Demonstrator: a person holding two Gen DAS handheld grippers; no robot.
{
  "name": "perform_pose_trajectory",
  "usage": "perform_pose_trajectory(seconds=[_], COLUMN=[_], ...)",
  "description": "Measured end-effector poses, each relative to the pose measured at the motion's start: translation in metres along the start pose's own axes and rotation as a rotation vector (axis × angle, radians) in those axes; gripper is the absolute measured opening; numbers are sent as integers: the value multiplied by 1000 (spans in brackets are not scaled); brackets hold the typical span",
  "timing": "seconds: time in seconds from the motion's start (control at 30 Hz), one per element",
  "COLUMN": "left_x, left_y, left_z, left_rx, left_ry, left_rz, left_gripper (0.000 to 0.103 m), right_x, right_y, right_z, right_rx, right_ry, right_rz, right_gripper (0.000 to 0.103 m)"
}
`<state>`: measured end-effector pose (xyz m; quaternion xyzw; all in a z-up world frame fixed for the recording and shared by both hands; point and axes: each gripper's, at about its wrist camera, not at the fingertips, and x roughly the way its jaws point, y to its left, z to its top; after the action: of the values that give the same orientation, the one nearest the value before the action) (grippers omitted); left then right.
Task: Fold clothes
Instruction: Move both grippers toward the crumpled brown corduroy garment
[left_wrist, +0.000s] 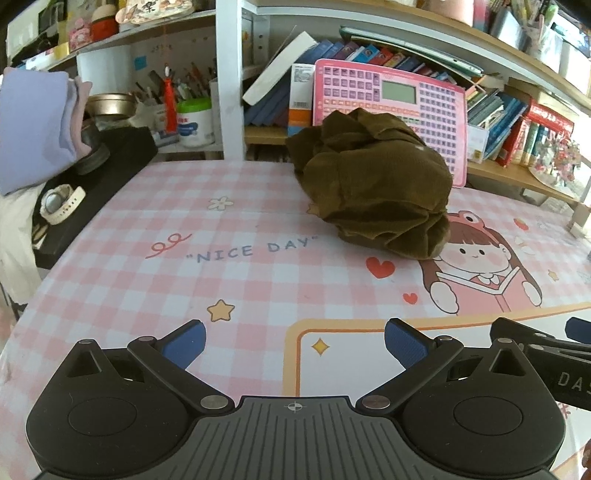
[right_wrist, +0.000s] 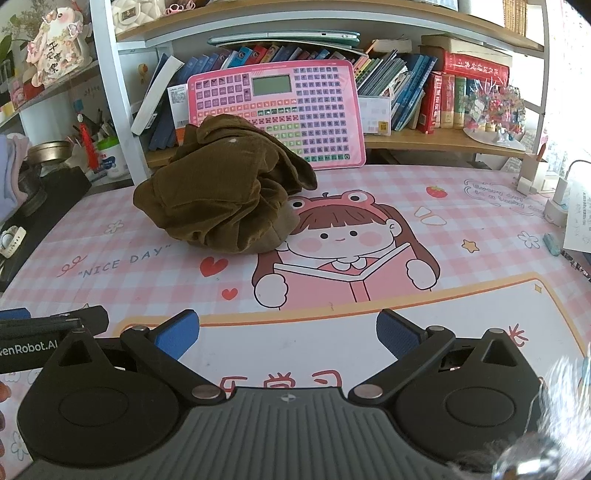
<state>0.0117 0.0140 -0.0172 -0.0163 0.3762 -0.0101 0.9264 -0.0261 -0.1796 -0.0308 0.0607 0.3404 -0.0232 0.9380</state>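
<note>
the left tool hangs low over the worktop, fingers spread wide and empty. ahead of it, near the back edge, the brown garment sits in a crumpled mound, not folded. it looks soft, thickish and limp, so i'd pinch a loose outer edge. the right tool is likewise wide, holding nothing.

One crumpled brown garment lies on one desk mat; one pink keyboard toy, one wristwatch, two grippers: left gripper, right gripper
</note>
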Motion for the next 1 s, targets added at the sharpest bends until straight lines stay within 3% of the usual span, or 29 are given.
perform_pose_trajectory(seconds=[0.27, 0.63, 1.0], left_x=[0, -1, 2], left_y=[5, 2, 2], left_z=[1, 3, 3], left_rx=[-23, 30, 65], left_ry=[-4, -10, 6], left_rz=[-31, -7, -31], left_gripper=[103, 103, 103], right_x=[-1, -1, 1], right_y=[0, 4, 7], right_z=[0, -1, -1], right_rx=[4, 9, 24], right_ry=[-2, 1, 9], right_rz=[2, -6, -4], right_gripper=[103, 103, 103])
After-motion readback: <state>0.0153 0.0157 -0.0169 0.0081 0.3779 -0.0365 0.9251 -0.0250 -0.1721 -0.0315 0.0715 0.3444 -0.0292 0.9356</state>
